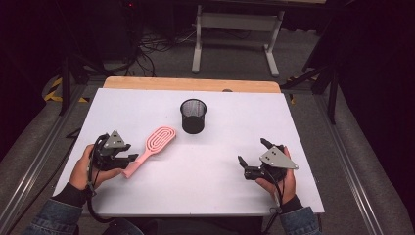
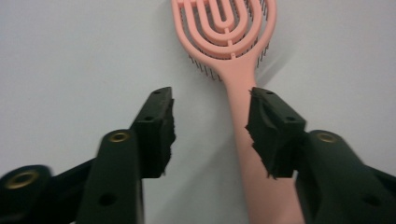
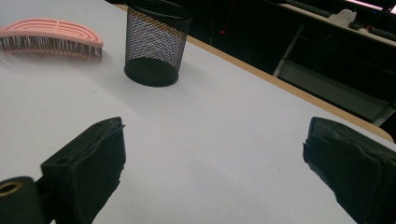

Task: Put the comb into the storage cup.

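Observation:
A pink vented hairbrush (image 1: 155, 147) lies bristles down on the white table (image 1: 210, 181), left of centre, its handle pointing toward the person's left hand. My left gripper (image 1: 128, 159) sits at that handle's end. In the left gripper view the jaws of the left gripper (image 2: 212, 116) stand apart with the hairbrush (image 2: 233, 74) handle between them, close against the right pad, while the left pad is clear of it. My right gripper (image 1: 252, 152) rests at the table's right, wide open and holding nothing. The right gripper (image 3: 212, 135) faces the hairbrush (image 3: 51, 35) from afar.
A black mesh pen cup (image 1: 193, 116) stands upright behind the brush, near the table's middle; the cup (image 3: 154, 44) looks empty. A wooden strip (image 1: 191, 84) edges the far side. Beyond it are a white desk frame (image 1: 235, 34) and floor cables.

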The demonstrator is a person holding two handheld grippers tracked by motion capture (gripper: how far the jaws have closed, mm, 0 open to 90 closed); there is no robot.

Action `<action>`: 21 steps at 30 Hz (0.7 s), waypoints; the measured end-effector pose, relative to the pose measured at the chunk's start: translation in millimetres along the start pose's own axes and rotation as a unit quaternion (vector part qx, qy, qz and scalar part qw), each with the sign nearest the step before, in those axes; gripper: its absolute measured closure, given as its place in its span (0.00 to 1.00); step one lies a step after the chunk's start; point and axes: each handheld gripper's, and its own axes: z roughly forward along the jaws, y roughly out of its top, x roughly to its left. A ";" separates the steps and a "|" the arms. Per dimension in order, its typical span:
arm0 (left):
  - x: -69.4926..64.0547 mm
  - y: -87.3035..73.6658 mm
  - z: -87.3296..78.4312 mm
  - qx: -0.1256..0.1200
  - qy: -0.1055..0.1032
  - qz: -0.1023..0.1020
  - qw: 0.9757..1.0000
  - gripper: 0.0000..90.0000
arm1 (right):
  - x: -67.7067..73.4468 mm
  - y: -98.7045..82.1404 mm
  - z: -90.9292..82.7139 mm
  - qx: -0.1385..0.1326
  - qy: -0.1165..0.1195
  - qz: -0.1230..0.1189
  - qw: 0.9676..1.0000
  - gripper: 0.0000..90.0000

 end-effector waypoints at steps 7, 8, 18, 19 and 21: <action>1.0 5.3 9.9 0.020 -0.007 -0.035 0.999 0.17 | -0.3 -0.7 1.0 0.001 0.001 0.002 1.000 0.07; 1.0 6.9 11.6 0.026 -0.009 -0.036 0.999 0.17 | -0.4 -0.8 1.1 0.001 0.001 0.002 1.000 0.07; -1.9 21.5 29.3 0.071 -0.033 -0.028 0.997 0.10 | -0.9 -1.3 1.6 0.001 0.003 0.004 1.000 0.07; -3.2 25.0 34.9 0.085 -0.036 -0.024 0.995 0.10 | -0.8 -1.2 1.7 0.001 0.003 0.004 1.000 0.07; -3.5 27.3 39.4 0.092 -0.041 -0.023 0.995 0.10 | -0.7 -1.3 1.9 0.002 0.004 0.004 1.000 0.07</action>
